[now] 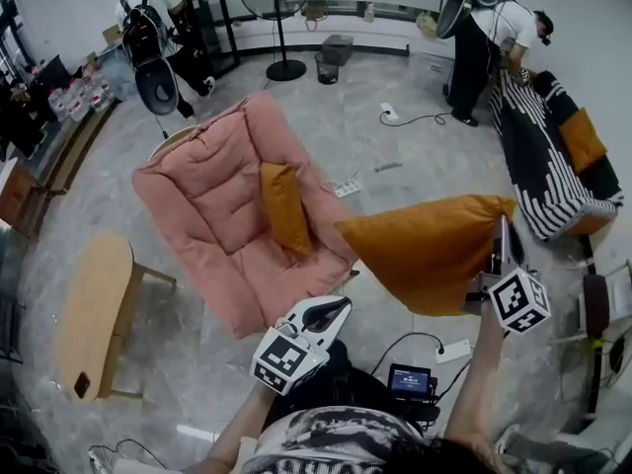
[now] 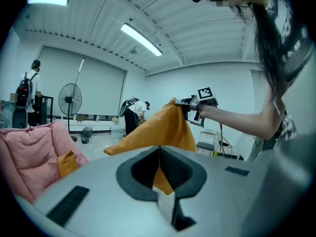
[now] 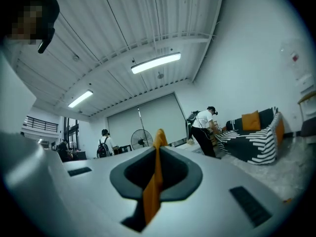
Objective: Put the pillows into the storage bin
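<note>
Grey floor carries a pink lounger; right gripper pinches an orange pillow, left gripper closed empty.

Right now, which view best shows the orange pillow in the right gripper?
Head view: nearly the whole pillow shows, held by the right gripper. Left gripper view: most of it, bottom hidden. Right gripper view: only a strip between the jaws.

A large orange pillow hangs by one corner, pinched flat between the closed jaws of the right tongs. Its body spreads sideways toward the left tongs. A smaller orange pillow leans upright on the pink lounger beyond the left tongs. A third orange pillow rests on the striped sofa, well beyond the right tongs.
</note>
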`<state>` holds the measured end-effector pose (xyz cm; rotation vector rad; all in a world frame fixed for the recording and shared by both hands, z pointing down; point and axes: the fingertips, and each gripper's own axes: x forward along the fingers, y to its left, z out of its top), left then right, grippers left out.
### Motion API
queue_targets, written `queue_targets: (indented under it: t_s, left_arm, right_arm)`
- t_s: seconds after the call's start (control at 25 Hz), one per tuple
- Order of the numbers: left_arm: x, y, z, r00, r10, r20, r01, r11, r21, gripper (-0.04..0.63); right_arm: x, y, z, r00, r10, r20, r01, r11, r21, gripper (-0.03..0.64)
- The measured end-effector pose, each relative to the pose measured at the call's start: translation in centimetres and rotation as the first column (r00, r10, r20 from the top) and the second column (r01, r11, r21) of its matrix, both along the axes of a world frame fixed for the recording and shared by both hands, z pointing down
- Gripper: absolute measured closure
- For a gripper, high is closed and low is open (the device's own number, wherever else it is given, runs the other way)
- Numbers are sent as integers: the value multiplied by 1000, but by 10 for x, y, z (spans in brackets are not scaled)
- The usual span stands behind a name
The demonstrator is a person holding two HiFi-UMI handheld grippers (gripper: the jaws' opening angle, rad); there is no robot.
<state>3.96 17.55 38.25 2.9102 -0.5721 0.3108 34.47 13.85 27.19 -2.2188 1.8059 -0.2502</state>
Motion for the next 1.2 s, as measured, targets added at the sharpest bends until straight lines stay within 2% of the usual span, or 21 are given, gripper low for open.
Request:
queue_targets:
  t_s: [0.12, 0.44, 0.76, 1.0, 1.2]
  left_arm:
    - [15, -9, 0, 999, 37, 6, -37, 999, 0, 581]
    - [61, -57, 20, 994, 97, 41, -96, 995, -29, 581]
    - [115, -147, 31, 988, 150, 35, -148, 987, -63, 581]
    - [149, -220, 28, 982, 185, 21, -184, 982, -43, 581]
    - [169, -256, 31, 983, 181, 13, -180, 982, -49, 581]
  right_arm:
    - [12, 2, 11, 1000, 21, 7, -21, 1000, -21, 601]
    - [52, -36, 33, 998, 57, 6, -56, 997, -55, 601]
    - [104, -116, 41, 995, 95, 21, -92, 992, -89, 601]
    - [132, -180, 52, 991, 119, 62, -111, 986, -121, 601]
    - [165, -225, 73, 981, 163, 104, -146, 977, -154, 601]
